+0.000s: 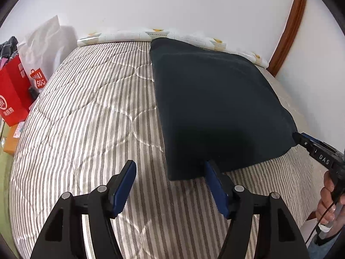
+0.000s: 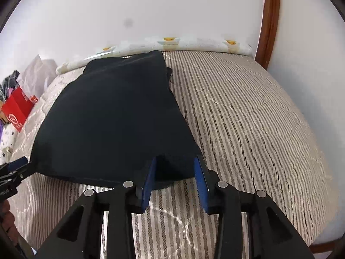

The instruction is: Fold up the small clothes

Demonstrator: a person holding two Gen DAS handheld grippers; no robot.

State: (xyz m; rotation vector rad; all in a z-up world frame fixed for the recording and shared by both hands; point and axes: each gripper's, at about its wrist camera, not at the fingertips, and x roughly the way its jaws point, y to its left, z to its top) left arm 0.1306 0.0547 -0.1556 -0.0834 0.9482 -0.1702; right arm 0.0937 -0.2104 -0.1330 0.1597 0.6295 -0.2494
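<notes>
A dark navy garment (image 1: 215, 99) lies folded flat on the striped bed; it also shows in the right wrist view (image 2: 116, 116). My left gripper (image 1: 170, 166) is open at the garment's near left corner, with its right finger tip under or against the cloth edge and its left finger beside the cloth over the bed. My right gripper (image 2: 175, 161) is open with its fingers astride the garment's near right corner. The right gripper also shows in the left wrist view (image 1: 301, 139), at the cloth's right corner. The left gripper shows in the right wrist view (image 2: 18, 165).
The striped quilt (image 1: 86, 118) covers the bed. A patterned pillow roll (image 2: 172, 43) lies along the wall at the far edge. Red and white shopping bags (image 1: 15, 90) stand off the bed's left side. A wooden frame (image 2: 269, 21) rises at the far right.
</notes>
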